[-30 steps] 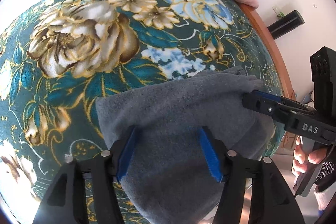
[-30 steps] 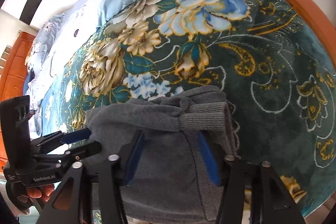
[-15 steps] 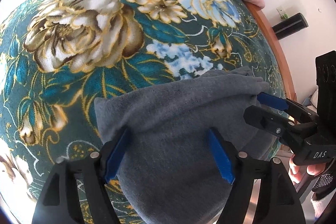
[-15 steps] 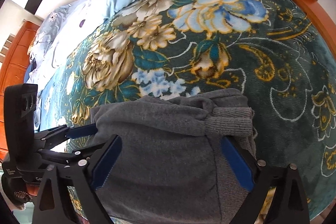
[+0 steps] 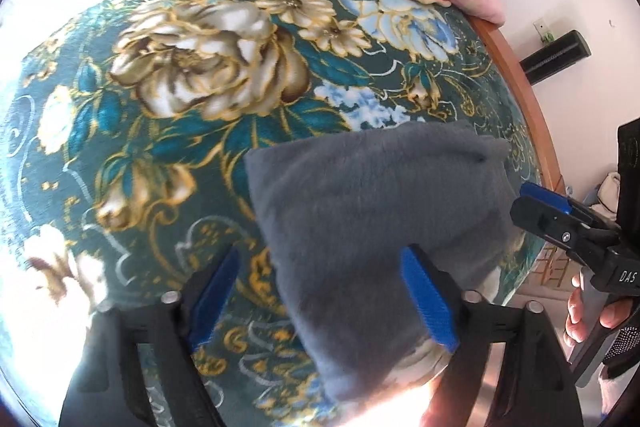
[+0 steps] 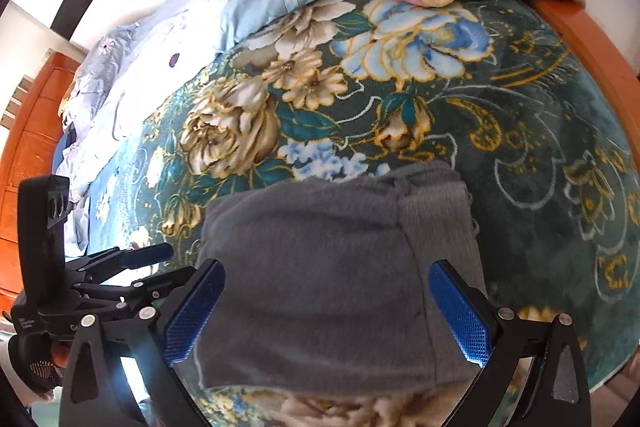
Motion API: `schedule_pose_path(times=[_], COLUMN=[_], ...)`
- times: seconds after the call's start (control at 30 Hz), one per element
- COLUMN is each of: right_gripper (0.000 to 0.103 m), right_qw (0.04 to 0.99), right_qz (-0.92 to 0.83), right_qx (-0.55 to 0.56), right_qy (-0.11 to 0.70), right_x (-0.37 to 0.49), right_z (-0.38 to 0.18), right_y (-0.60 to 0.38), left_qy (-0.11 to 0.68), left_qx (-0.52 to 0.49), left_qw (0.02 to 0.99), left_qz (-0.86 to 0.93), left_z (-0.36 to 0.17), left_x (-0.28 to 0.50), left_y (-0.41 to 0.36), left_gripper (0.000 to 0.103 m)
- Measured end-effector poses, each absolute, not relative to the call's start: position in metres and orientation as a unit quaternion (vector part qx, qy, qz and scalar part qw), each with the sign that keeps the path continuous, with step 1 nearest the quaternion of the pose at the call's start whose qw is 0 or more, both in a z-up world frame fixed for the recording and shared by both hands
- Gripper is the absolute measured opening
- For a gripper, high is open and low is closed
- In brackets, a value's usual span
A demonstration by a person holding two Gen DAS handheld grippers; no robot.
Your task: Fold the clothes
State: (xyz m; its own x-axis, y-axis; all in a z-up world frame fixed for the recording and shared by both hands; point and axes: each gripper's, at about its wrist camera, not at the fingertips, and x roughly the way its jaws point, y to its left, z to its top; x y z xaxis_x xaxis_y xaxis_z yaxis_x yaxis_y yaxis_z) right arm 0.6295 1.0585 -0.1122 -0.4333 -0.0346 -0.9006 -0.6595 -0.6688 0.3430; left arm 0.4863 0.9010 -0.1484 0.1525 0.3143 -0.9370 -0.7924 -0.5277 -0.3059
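**A:** Left wrist view, far left first: the left gripper [image 5: 324, 291] has its jaws opening, blue pads spread. One pad sits over the floral blanket [image 5: 168, 131], the other over the grey sweater [image 5: 372, 211], and neither one is pinching cloth.

**B:** So the sweater is loose?

**A:** Looks that way. It lies as a folded bundle near the foot of the bed, just inside the wooden bed frame [image 5: 516, 75]. Over on the right edge, the right gripper [image 5: 548, 199] pokes in beside the bundle, with a hand [image 5: 588, 315] on its grip.

**B:** And the right wrist view?

**A:** Same order. The left gripper shows at the left edge, beside the bundle. In the centre sits the sweater, ribbed cuff [image 6: 436, 211] tucked along its right side. The right gripper's jaws are opening too, pads straddling the bundle and clear of it.

**B:** Risks?

**A:** I'd say a pad could snag the knit on the way off and drag the top layer open. That cuff looks liable to flop out. The bundle also sits near the bed edge, so a nudge could tip it over.

**B:** Pose?

**A:** Both grippers point steeply down at the bundle, side by side.
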Motion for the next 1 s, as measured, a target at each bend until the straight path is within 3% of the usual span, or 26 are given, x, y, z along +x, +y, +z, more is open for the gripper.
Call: schedule_pose_path(times=[0.13,0.23,1.0], right_gripper=[0.103,0.103,0.103], right_qw=[0.218,0.233,0.391], right_qz=[0.762,0.756,0.706], right_qx=[-0.493,-0.490,-0.469], right_qy=[0.359,0.366,0.357], right_x=[0.647,0.659,0.713], right_z=[-0.103,-0.098,-0.051], right_y=[1.036,1.017,0.865], left_qy=[0.212,0.229,0.279], left_qx=[-0.603,-0.597,-0.495], left_qw=[0.447,0.448,0.525], left_qz=[0.627,0.625,0.633], left_z=[-0.135,-0.132,-0.073], left_x=[0.492,0.497,0.540], left_y=[0.881,0.871,0.771], left_gripper=[0.087,0.103,0.103])
